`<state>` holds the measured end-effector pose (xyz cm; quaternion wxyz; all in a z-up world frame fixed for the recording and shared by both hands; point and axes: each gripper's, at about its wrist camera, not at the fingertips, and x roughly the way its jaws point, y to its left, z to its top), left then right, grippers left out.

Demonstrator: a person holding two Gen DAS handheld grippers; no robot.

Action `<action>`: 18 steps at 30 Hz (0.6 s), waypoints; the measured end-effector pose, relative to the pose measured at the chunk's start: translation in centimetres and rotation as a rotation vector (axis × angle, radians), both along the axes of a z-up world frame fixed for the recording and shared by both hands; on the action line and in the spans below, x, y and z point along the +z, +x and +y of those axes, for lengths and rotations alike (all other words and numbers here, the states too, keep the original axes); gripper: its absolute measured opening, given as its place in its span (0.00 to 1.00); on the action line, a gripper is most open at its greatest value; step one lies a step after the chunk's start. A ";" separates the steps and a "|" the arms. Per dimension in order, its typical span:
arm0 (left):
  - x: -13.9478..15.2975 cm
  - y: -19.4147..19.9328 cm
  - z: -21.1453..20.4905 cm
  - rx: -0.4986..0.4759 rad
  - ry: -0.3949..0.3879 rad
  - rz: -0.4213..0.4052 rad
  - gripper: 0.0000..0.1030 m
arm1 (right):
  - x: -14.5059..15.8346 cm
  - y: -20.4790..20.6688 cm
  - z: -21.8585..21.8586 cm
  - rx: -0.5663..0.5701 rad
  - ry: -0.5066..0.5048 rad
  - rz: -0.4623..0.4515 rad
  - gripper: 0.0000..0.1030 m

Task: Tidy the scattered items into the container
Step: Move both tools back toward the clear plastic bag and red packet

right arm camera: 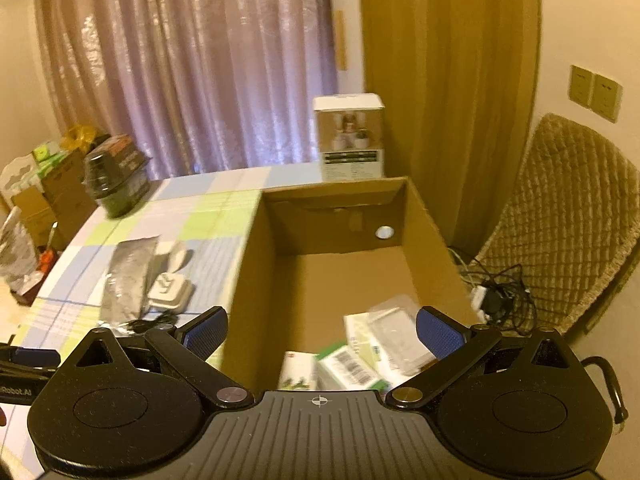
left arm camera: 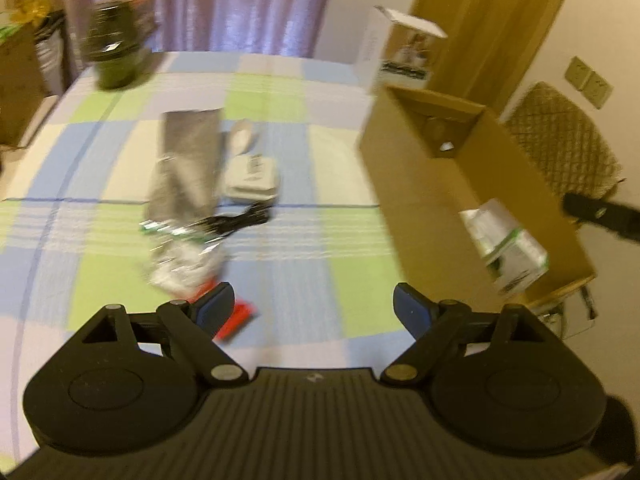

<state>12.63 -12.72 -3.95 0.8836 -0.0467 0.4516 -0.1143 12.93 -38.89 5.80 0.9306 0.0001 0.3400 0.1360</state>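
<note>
An open cardboard box (right arm camera: 248,264) (left arm camera: 416,200) stands on the checked tablecloth. Inside lie a green-and-white carton (right arm camera: 348,368) (left arm camera: 508,248) and a clear plastic pack (right arm camera: 396,332). My right gripper (right arm camera: 320,336) hangs open above the box, nothing between its fingers. My left gripper (left arm camera: 314,308) is open over the cloth, left of the box. Ahead of it lie a silver foil bag (left arm camera: 188,160), a white clamshell case (left arm camera: 252,180), a black cable (left arm camera: 236,220), a crumpled packet (left arm camera: 184,260) and a red item (left arm camera: 236,320).
A dark green jar (left arm camera: 116,48) stands at the table's far left. A white product box (right arm camera: 350,140) stands behind the cardboard box. A quilted chair (right arm camera: 560,232) and floor cables (right arm camera: 496,296) are on the right. Curtains hang behind.
</note>
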 end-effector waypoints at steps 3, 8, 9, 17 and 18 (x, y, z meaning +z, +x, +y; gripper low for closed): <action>-0.3 -1.1 2.9 0.046 0.024 0.006 0.81 | 0.3 -0.7 2.0 0.040 0.009 -0.009 1.00; -0.5 -2.5 7.1 0.094 0.063 -0.001 0.81 | 0.7 -2.1 5.9 0.127 0.020 -0.013 1.00; -0.5 -2.7 7.9 0.099 0.071 -0.003 0.81 | 0.7 -2.4 6.7 0.147 0.019 -0.013 1.00; -0.9 -4.0 12.0 0.079 0.111 0.016 0.85 | -0.5 -5.0 13.6 0.333 -0.081 -0.027 1.00; -1.0 -3.9 12.4 0.071 0.110 0.021 0.85 | -0.9 -5.3 14.4 0.360 -0.098 -0.026 1.00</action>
